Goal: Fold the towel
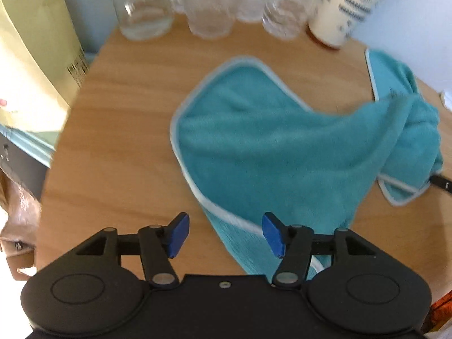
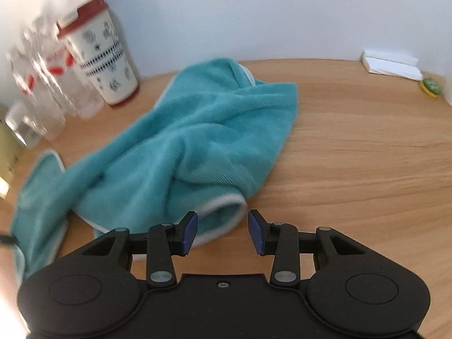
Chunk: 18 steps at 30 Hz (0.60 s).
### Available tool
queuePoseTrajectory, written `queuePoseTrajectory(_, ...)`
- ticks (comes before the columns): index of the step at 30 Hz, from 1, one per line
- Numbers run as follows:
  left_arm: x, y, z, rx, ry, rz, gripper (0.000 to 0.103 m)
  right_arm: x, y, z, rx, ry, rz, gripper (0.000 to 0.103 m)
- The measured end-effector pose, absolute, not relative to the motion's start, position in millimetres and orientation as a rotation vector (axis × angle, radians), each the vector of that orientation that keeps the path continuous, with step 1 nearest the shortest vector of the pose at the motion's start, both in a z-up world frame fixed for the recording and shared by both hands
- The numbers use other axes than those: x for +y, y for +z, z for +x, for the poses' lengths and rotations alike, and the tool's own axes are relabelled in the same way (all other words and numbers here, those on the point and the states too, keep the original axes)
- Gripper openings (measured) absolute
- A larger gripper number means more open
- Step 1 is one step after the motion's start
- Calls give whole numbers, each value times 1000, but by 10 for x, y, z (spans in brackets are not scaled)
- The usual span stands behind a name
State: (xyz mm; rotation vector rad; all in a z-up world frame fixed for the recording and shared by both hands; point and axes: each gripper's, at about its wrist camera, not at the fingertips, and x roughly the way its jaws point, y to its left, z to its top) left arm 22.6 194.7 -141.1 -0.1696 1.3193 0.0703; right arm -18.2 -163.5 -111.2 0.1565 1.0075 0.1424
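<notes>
The left gripper (image 1: 225, 236) is wide open, holding nothing, right over the near corner of the teal towel (image 1: 276, 152). The right gripper (image 2: 222, 233) is wide open too, just in front of the towel's rolled white edge. The towel lies crumpled on the wooden table (image 2: 367, 152). Behind the towel stand clear glasses (image 1: 209, 8) and a white cup with a red lid (image 2: 103, 53).

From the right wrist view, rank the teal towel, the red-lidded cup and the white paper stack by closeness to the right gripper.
1. Teal terry towel: rumpled, its white-trimmed edge just ahead of the right gripper.
2. Cream red-lidded cup: far left, by the wall.
3. White paper stack: far right, at the wall.
</notes>
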Motion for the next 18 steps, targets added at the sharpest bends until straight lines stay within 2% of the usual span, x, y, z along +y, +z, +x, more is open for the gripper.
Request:
queuePoseTrajectory(2,1918,-1456,200,1324,76,-214,59,-1595,-1151,-148,1007,105,118,44)
queuePoseTrajectory(3,1887,-1464,190,1319,77,-219,59,-1597,-1156,-153,997,107,120,39)
queuePoseTrajectory(4,1855,-1465,187,1312,79,-210,59,-1601,-1157,-156,991,111,119,27)
queuePoseTrajectory(5,1807,-1464,189,1305,82,-193,56,-1606,-1160,-155,988,113,117,22)
queuePoseTrajectory(7,1761,-1467,199,1298,85,-175,48,-1618,-1166,-159,981,115,110,22)
queuePoseTrajectory(8,1731,-1463,205,1295,88,-163,39,-1627,-1170,-161,979,115,110,22)
queuePoseTrajectory(9,1715,-1470,221,1294,92,-150,36,-1651,-1169,-176,975,119,120,17)
queuePoseTrajectory(10,1708,-1484,243,1295,98,-135,32,-1677,-1163,-201,968,124,129,8)
queuePoseTrajectory(14,1726,-1505,302,1298,107,-98,13,-1754,-1100,-244,937,114,115,5)
queuePoseTrajectory(18,1701,-1537,367,1296,90,-55,11,-1826,-968,-216,903,87,86,4)
